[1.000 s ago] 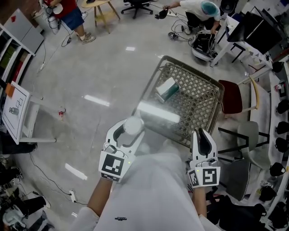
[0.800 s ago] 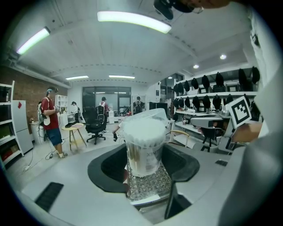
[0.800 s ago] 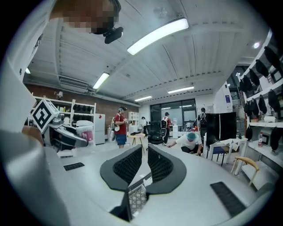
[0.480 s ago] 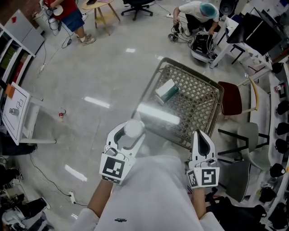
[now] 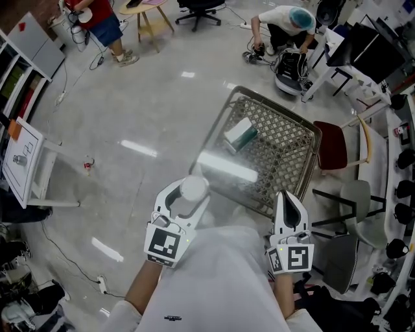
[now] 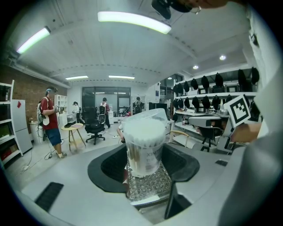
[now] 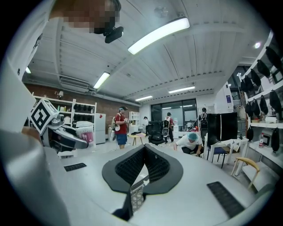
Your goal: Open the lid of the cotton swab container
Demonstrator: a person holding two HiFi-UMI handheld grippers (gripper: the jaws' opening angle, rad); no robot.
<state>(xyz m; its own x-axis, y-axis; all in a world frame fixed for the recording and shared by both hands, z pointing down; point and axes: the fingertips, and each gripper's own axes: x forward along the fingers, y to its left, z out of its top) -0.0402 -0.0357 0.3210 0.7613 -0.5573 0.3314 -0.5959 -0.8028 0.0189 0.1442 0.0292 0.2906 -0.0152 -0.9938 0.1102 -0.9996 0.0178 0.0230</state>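
A clear round cotton swab container [image 6: 143, 148], packed with white-tipped swabs, stands upright between the jaws of my left gripper [image 6: 143, 155], which is shut on its sides. Its clear lid [image 6: 152, 116] sits on top. In the head view the container [image 5: 193, 185] shows as a white disc in my left gripper [image 5: 187, 198]. My right gripper [image 5: 289, 196] is level with it on the right, apart from it. It is shut, with nothing between the jaws, which meet in the right gripper view [image 7: 144, 164]. That view also shows the container [image 7: 85, 133] at the far left.
A wire mesh cart [image 5: 285, 152] stands ahead of both grippers on the grey floor, with a green and white box [image 5: 238, 133] lying in it. A dark red chair [image 5: 331, 144] is to its right. People work at the far side of the room [image 5: 285, 19].
The right gripper's jaws have closed together on nothing. The left gripper and the container keep their place. A person in the background has shifted.
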